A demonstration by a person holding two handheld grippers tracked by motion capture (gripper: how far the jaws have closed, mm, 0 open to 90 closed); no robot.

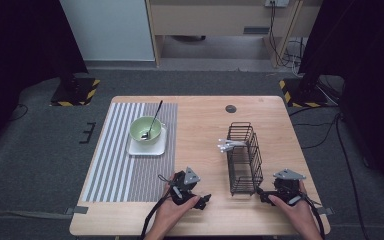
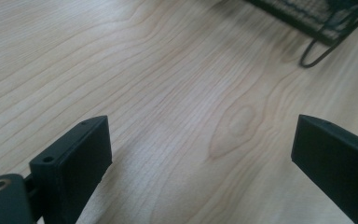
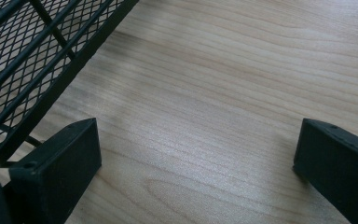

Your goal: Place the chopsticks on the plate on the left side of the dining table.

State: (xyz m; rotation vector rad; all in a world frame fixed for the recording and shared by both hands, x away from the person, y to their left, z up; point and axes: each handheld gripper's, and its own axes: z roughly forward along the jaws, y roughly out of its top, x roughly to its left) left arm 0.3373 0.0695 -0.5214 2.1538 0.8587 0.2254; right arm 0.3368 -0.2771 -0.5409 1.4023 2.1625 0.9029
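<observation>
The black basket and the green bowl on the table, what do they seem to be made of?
The black basket looks like metal wire and mesh with a matte dark coating: thin rods and a diamond grid show in the right gripper view. The green bowl looks like glazed ceramic or smooth plastic; its glossy, even pale surface leaves that open. The table looks like light wood or wood-grain laminate.

Spoon [image 1: 153,123] in green bowl [image 1: 145,129]; basket [image 1: 244,157] possibly holds cutlery.

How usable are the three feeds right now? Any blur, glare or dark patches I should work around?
High view: table evenly lit, surroundings dark, white utensils in the wire basket small and soft. Left gripper view: wood grain fairly sharp, basket corner at top right blurred, a soft sheen on the wood. Right gripper view: mesh a little soft, a pale sheen mid-frame, no harsh glare.
</observation>
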